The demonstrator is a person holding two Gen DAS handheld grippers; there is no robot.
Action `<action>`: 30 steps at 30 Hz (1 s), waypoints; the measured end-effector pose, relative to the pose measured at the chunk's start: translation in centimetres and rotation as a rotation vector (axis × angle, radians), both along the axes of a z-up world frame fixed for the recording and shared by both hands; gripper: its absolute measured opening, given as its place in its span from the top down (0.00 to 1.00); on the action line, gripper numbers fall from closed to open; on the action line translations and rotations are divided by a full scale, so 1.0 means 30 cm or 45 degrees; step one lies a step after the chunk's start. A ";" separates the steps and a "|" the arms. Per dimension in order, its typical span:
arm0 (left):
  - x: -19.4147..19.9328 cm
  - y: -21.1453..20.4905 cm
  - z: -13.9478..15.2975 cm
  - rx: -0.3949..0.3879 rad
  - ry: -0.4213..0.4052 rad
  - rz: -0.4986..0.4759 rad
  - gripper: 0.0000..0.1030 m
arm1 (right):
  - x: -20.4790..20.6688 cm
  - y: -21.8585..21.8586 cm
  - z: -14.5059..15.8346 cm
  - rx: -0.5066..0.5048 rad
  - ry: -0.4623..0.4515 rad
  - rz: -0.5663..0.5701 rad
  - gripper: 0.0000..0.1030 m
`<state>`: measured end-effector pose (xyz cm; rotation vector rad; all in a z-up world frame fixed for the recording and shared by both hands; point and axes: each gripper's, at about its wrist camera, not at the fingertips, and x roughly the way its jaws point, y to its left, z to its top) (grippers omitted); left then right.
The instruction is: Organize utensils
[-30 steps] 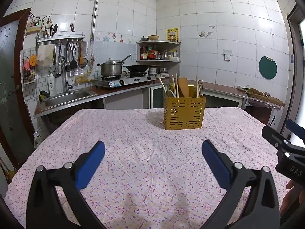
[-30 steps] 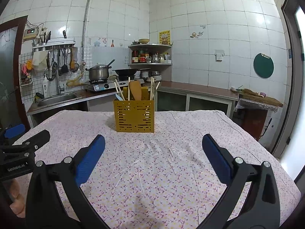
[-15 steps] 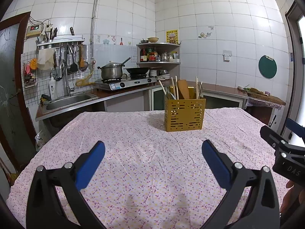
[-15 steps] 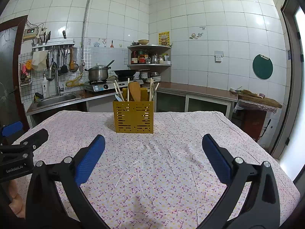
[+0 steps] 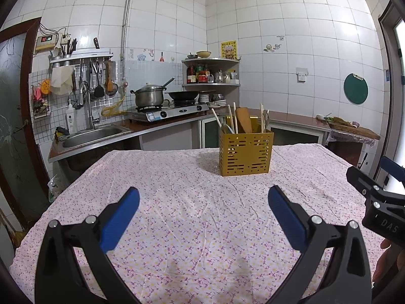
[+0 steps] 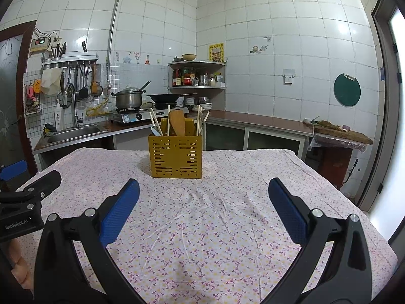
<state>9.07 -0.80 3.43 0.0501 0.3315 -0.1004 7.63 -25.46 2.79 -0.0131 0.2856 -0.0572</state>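
Observation:
A yellow slotted utensil holder (image 5: pixel 246 153) stands upright on the floral tablecloth (image 5: pixel 192 217), far from both grippers; it also shows in the right wrist view (image 6: pixel 176 156). It holds chopsticks (image 5: pixel 235 120), a wooden spatula (image 6: pixel 177 124) and other utensils. My left gripper (image 5: pixel 203 212) is open and empty above the near part of the table. My right gripper (image 6: pixel 203 211) is open and empty, level with the left one. Each gripper shows at the edge of the other's view.
Behind the table run a counter with a sink (image 5: pixel 92 135), a gas stove with a pot (image 5: pixel 148 97) and a wok, and a corner shelf of bottles (image 5: pixel 210 73). A side table with a wooden board (image 6: pixel 339 131) stands at the right.
Both grippers have risen and drawn back slightly, so the holder sits lower and smaller in both views. Both stay open and empty.

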 end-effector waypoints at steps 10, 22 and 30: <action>0.003 0.001 0.001 0.001 -0.003 -0.001 0.04 | 0.002 0.006 0.008 0.003 -0.008 -0.009 0.04; 0.002 0.007 -0.004 0.009 -0.004 0.003 0.04 | 0.003 0.012 0.007 0.003 -0.009 -0.007 0.04; 0.003 0.008 -0.004 0.010 -0.002 0.001 0.04 | 0.002 0.012 0.005 0.006 -0.007 -0.008 0.04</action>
